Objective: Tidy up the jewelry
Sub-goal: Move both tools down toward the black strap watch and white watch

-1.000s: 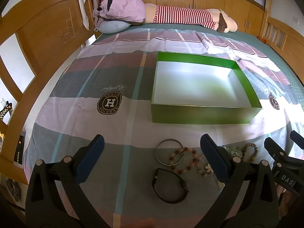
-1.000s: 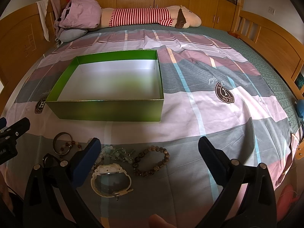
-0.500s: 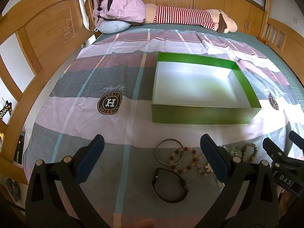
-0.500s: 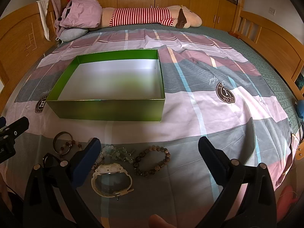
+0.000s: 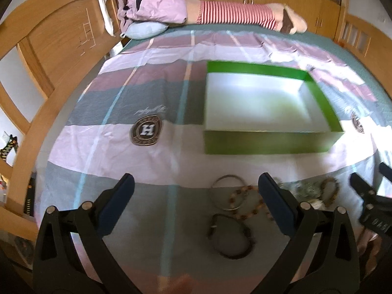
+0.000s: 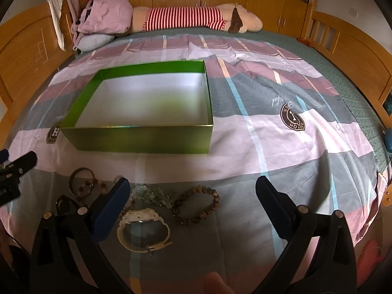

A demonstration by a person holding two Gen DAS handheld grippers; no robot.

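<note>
Six pieces of jewelry lie bunched on the bedspread (image 6: 281,147) just in front of the empty green box (image 6: 137,138), and that crowding is the main hazard. Both claws are spread wide and hold nothing: the left claw (image 5: 196,205) hangs over the metal bangle (image 5: 227,192), the reddish bead bracelet (image 5: 247,202) and the black watch (image 5: 231,236); the right claw (image 6: 189,204) sits above the white watch (image 6: 143,231), the pale green bead strand (image 6: 152,196) and the brown bead bracelet (image 6: 196,205).

The bangle and reddish beads overlap, so a pinch on one may drag the other along or drop it short of the box. Soft bedding gives under pressure (a fold of cloth could be caught too). The green strand touches the white watch, so snagging looks likely. With the two claws working near each other, a collision is possible. The left view is blurred, so fine contact there is hard to judge.
</note>
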